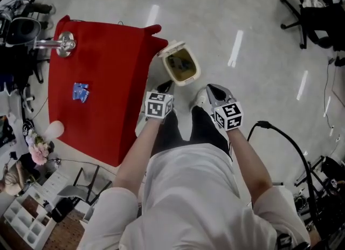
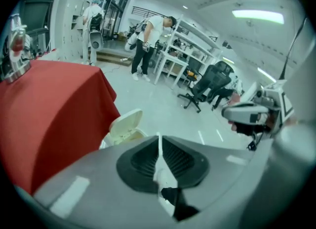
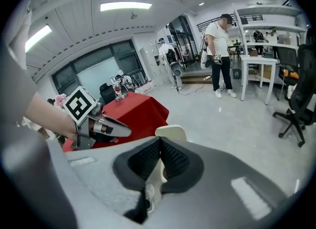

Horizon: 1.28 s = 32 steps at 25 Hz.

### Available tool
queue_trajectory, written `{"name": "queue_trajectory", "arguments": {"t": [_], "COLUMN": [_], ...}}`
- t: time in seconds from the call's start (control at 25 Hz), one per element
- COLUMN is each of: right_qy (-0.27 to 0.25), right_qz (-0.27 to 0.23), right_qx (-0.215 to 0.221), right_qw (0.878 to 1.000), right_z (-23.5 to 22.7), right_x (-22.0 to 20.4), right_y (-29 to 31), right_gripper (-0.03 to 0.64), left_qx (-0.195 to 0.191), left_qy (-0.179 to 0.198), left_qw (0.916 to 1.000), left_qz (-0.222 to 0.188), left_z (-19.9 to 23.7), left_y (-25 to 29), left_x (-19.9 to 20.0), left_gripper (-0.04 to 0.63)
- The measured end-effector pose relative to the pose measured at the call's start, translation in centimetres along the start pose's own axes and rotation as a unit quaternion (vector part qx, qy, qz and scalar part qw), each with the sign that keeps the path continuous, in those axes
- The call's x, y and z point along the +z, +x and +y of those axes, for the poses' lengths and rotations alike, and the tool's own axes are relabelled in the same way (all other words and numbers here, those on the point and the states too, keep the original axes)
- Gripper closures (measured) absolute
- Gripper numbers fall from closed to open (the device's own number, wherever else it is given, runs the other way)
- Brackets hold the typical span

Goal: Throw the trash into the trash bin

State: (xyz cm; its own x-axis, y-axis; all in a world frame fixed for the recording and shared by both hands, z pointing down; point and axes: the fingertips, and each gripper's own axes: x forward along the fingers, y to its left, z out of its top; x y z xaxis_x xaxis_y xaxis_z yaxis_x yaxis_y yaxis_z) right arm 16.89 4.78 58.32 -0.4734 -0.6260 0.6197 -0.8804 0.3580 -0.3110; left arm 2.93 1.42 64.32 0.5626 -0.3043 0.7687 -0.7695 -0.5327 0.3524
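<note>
A small cream trash bin (image 1: 182, 63) stands on the floor with its lid up, just off the corner of the red-covered table (image 1: 108, 55). A blue packet (image 1: 81, 91) lies on the red cloth. My left gripper (image 1: 166, 86) hovers near the bin's near-left side and my right gripper (image 1: 211, 89) near its near-right side. Both are above the floor. In the left gripper view the jaws (image 2: 159, 138) are shut with nothing between them, and the bin (image 2: 123, 127) shows beyond. In the right gripper view the jaws (image 3: 159, 142) are also shut and empty, with the bin lid (image 3: 171, 133) just past them.
A shiny metal object (image 1: 64, 44) stands at the table's far corner. A black cable (image 1: 291, 146) loops over the floor at the right. Office chairs (image 1: 310, 22) stand at the far right. Two people (image 2: 148, 45) stand by shelves across the room.
</note>
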Motion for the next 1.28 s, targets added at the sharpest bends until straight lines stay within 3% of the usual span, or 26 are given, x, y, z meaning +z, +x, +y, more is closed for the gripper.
{"name": "queue_trajectory", "arguments": {"t": [0.2,0.56,1.28], "right_qy": [-0.014,-0.011,-0.036], "right_qz": [-0.003,-0.022,-0.033], "right_qx": [0.011,0.02,0.018], "right_qw": [1.0,0.999,0.999], "right_z": [2.6,6.0,7.2], "right_x": [0.8,3.0,5.2], "right_y": [-1.5,-3.3,-5.4], "right_gripper": [0.615,0.615,0.615], "left_qx": [0.02,0.022,-0.005], "left_qy": [0.004,0.009,0.025], "left_qw": [0.9997,0.9993,0.9987], "left_qz": [-0.013,-0.028,-0.045], "left_z": [-0.4,-1.1,-3.2], "left_y": [-3.8,-9.2,-11.5], "left_x": [0.3,1.3,2.3], "left_gripper": [0.588,0.588,0.588]}}
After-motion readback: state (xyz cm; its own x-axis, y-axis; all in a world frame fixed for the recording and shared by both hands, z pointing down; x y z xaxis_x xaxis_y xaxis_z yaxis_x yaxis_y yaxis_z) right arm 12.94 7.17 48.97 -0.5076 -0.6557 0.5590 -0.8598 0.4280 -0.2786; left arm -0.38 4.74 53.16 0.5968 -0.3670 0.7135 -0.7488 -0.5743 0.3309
